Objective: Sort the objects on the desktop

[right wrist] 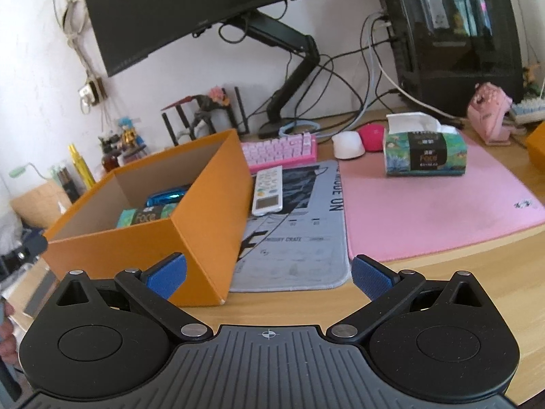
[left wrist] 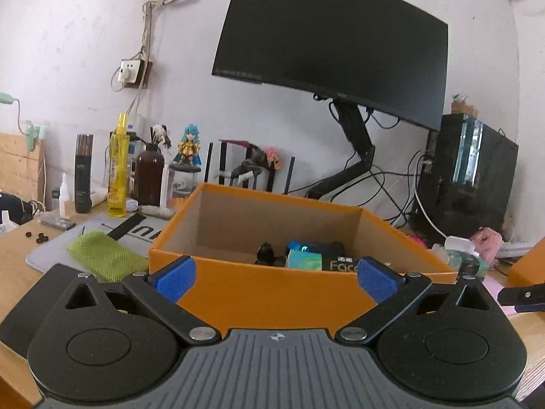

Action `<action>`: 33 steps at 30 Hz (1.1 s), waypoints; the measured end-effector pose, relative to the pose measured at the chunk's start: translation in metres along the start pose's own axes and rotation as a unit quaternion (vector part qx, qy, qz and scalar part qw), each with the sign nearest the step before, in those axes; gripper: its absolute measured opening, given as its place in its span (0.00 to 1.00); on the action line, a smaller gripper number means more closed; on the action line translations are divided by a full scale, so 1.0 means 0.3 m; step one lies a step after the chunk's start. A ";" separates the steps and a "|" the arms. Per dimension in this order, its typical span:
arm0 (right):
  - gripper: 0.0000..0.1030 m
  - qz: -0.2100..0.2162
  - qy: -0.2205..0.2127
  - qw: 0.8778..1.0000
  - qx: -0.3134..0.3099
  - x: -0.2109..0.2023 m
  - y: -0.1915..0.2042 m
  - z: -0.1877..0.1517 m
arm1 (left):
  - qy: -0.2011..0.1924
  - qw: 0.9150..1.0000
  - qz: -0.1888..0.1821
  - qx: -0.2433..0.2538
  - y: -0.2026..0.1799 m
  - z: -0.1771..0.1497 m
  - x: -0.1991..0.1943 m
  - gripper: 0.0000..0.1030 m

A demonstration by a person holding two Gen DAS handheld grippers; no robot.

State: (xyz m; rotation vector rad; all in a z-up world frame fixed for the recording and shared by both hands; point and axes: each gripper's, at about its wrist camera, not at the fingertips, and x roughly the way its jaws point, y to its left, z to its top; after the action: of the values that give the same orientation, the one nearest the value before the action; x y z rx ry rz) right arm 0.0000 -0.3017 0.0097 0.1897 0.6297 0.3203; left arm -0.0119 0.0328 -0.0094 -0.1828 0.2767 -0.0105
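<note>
An open orange box (left wrist: 272, 289) stands on the desk right in front of my left gripper (left wrist: 276, 277), which is open and empty. Inside it lie a tissue pack (left wrist: 305, 259), a shiny blue object (left wrist: 299, 246) and a small black item (left wrist: 265, 254). In the right wrist view the same orange box (right wrist: 204, 211) is at the left, and my right gripper (right wrist: 269, 276) is open and empty above the desk's front edge. A white remote (right wrist: 269, 191), a tissue pack (right wrist: 424, 151), a white mouse (right wrist: 347, 146) and a pink keyboard (right wrist: 279, 151) lie on the desk.
A grey mat (right wrist: 299, 235) and a pink mat (right wrist: 432, 201) cover the desk. A monitor on an arm (right wrist: 204, 10), a PC case (right wrist: 453, 34), cables, figurines (left wrist: 187, 148), bottles (left wrist: 117, 170) and a green mesh cloth (left wrist: 102, 255) surround the area. Another orange box edge (right wrist: 536, 150) is at far right.
</note>
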 end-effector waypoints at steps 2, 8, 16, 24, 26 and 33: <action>1.00 -0.001 -0.001 1.000 -0.002 -0.005 0.009 -0.004 | 0.002 1.000 -0.003 0.002 0.004 -0.011 -0.008 1.00; 1.00 -0.001 0.003 1.000 -0.001 -0.006 0.021 -0.017 | 0.010 1.000 0.003 0.007 0.007 -0.050 -0.036 1.00; 1.00 0.001 0.003 1.000 -0.002 0.008 -0.006 -0.011 | 0.013 1.000 0.013 0.014 -0.007 -0.071 -0.055 1.00; 1.00 -0.004 0.005 1.000 0.000 0.066 -0.062 0.004 | 0.010 1.000 0.019 0.018 -0.033 -0.053 -0.028 1.00; 1.00 -0.008 0.006 1.000 0.000 0.081 -0.075 0.011 | 0.008 1.000 0.021 0.020 -0.039 -0.049 -0.019 1.00; 1.00 -0.017 0.001 1.000 -0.021 0.152 -0.093 0.048 | 0.011 0.999 0.026 0.025 -0.048 -0.041 0.009 1.00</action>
State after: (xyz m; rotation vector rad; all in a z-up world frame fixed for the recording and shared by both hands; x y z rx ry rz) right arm 0.0501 -0.3129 -0.0114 0.1384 0.6263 0.3002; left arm -0.0124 0.0163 -0.0190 -0.1258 0.3027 0.0322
